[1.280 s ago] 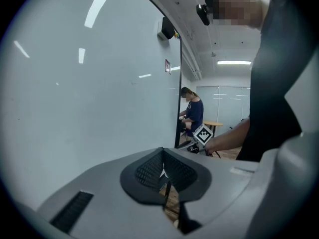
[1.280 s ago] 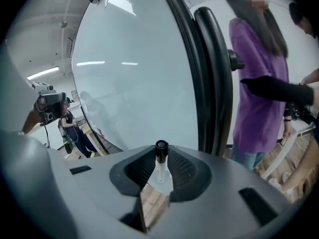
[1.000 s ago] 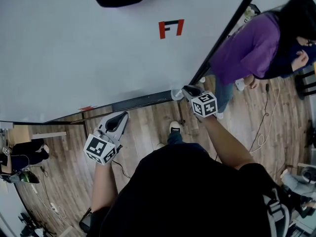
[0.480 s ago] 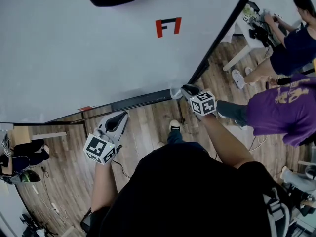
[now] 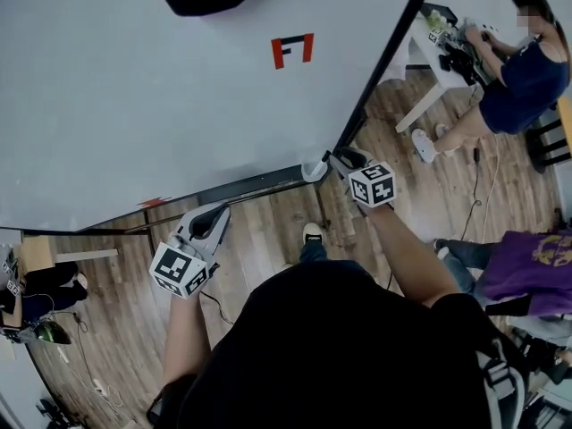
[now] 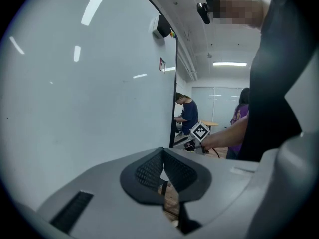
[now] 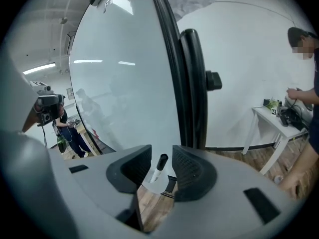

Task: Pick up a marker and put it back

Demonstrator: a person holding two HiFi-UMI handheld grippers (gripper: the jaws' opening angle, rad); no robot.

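Note:
A marker (image 7: pixel 157 172) with a white body and a black cap stands between the jaws of my right gripper (image 7: pixel 162 158), with a gap on each side. The jaws are opening and the pads do not press on it. In the head view my right gripper (image 5: pixel 335 161) sits at the lower right corner of the whiteboard (image 5: pixel 161 88), by the end of its black ledge (image 5: pixel 250 186); the marker cannot be made out there. My left gripper (image 5: pixel 217 213) hangs lower, off the board, with its pads (image 6: pixel 149 171) together on nothing.
The board's black side frame (image 7: pixel 192 83) rises just behind the marker. A red mark (image 5: pixel 292 50) is on the board. A person sits at a white table (image 5: pixel 429 38) at the right; another in purple (image 5: pixel 527 266) is lower right. Wooden floor (image 5: pixel 268 239) below.
The person in purple has walked from beside the board's edge to the lower right. My right gripper has stayed at the board's corner, shifting slightly. The left gripper has not moved.

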